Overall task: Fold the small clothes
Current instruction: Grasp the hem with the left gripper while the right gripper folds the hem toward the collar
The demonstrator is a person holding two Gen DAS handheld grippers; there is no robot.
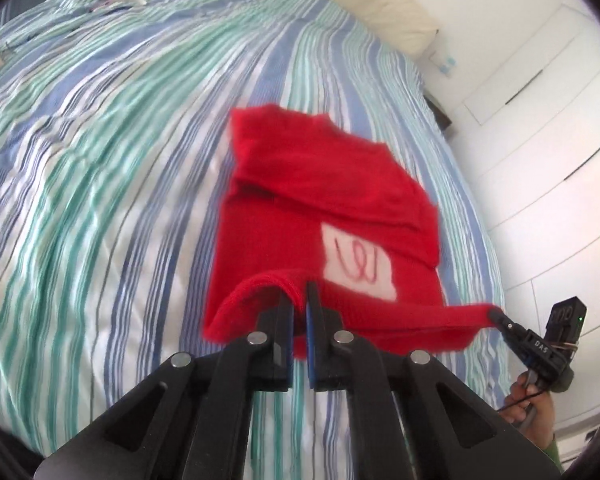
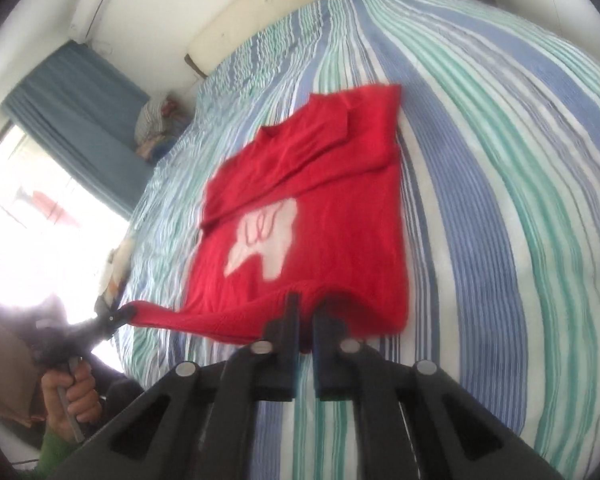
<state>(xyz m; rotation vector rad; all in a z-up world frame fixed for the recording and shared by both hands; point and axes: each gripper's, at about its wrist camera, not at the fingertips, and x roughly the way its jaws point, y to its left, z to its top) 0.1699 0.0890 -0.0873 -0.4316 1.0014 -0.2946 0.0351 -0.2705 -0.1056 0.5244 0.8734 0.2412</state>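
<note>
A small red sweater (image 1: 332,208) with a pale patch on its front lies on the striped bedspread (image 1: 100,160), its sleeves folded across the chest. My left gripper (image 1: 300,300) is shut on the sweater's near hem at its left corner and lifts it a little. My right gripper (image 2: 306,308) is shut on the same hem at the right corner of the sweater (image 2: 320,200). The right gripper also shows in the left wrist view (image 1: 496,314), and the left gripper shows in the right wrist view (image 2: 120,314). The hem is stretched between them.
A cream pillow (image 1: 384,12) lies at the head of the bed. White drawers (image 1: 540,120) stand along the bed's right side. A window with a blue curtain (image 2: 76,120) is on the left side. Small clothes (image 2: 156,124) lie near the bed's far left corner.
</note>
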